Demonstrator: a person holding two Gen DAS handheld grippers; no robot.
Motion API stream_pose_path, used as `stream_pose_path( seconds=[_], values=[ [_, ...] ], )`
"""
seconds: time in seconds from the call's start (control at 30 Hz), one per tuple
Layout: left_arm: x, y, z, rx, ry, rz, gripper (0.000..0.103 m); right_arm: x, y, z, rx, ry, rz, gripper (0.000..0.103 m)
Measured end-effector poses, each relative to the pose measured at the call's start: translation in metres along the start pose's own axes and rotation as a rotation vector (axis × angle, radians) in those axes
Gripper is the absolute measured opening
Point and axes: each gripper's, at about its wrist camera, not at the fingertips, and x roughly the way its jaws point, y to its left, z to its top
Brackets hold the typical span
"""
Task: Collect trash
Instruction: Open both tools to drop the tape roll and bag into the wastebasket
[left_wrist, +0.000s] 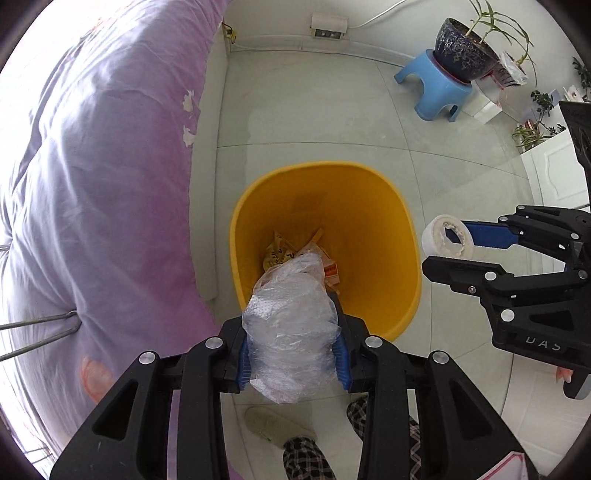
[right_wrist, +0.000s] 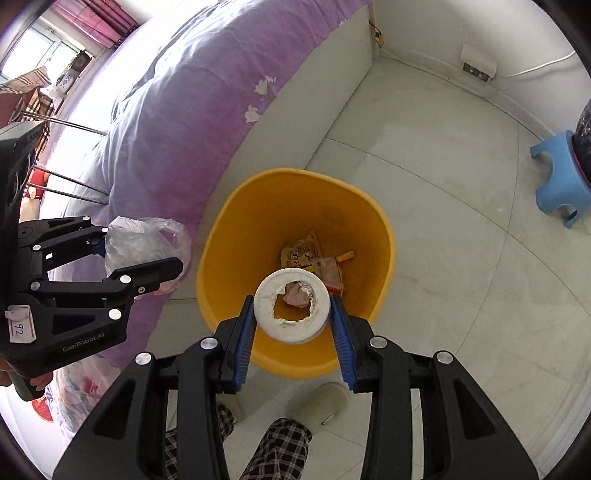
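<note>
Drop-off step, I'd say. The left gripper (left_wrist: 293, 363) is pinching a crinkly clear plastic bag (left_wrist: 291, 328) over the near rim of the smooth yellow bin (left_wrist: 369, 206); the right gripper (right_wrist: 293, 325) is squeezing a chalky white tape roll (right_wrist: 291, 306) above it. Next: both jaws need opening over the bin's mouth.

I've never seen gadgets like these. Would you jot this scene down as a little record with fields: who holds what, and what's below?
left hand-held gripper: shut on crumpled clear plastic bag
right hand-held gripper: shut on white tape roll
below both: yellow bin, open top
bin contents: snack wrappers on its bottom
beside bin: bed with purple quilt
floor: pale tiles, blue stool
</note>
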Motion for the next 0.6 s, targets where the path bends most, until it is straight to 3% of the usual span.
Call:
stream_pose_path(
  seconds=[0.07, 0.13, 0.6],
  values=[
    [0.001, -0.003, 0.001, 0.003, -0.003, 0.003, 0.043, 0.002, -0.001, 0.001, -0.006, -0.002, 0.0, 0.062],
    [0.001, -0.003, 0.001, -0.002, -0.008, 0.01, 0.066, -0.001, 0.0, 0.001, -0.019, -0.012, -0.013, 0.063],
    [-0.02, -0.006, 0.002, 0.019, -0.023, 0.017, 0.067, -0.037, -0.007, 0.004, 0.009, -0.056, -0.031, 0.063]
  ],
)
